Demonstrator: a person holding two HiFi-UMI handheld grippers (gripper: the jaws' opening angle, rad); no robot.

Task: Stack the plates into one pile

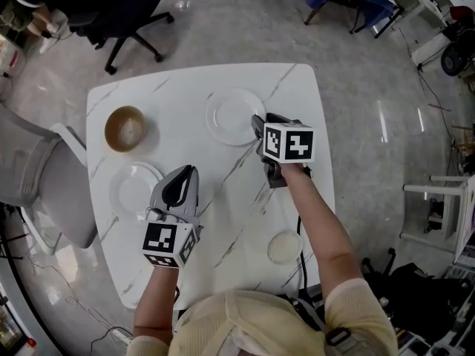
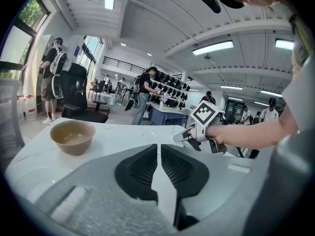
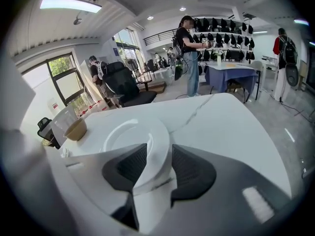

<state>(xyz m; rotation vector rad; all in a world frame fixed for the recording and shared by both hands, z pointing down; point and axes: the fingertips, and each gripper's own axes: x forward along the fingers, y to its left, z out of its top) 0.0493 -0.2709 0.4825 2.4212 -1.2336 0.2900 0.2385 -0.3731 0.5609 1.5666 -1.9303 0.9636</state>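
Three white plates lie apart on the white marble table [image 1: 297, 95]: a large one at the back [image 1: 231, 116], one at the left [image 1: 132, 189], and a small one at the front right [image 1: 284, 247]. My right gripper [image 1: 257, 122] is open, tilted down at the back plate's near right edge. In the right gripper view the plate [image 3: 129, 132] has its rim between the jaws of the right gripper [image 3: 158, 150], with a gap at the right pad. My left gripper [image 1: 185, 171] is shut and empty, just right of the left plate. Its jaws [image 2: 158, 149] point across the table.
A brown bowl [image 1: 125, 128] stands at the back left of the table, also seen as the bowl [image 2: 73, 135]. A black office chair [image 1: 122, 13] stands behind the table and a grey chair [image 1: 41, 184] at its left. People stand in the background.
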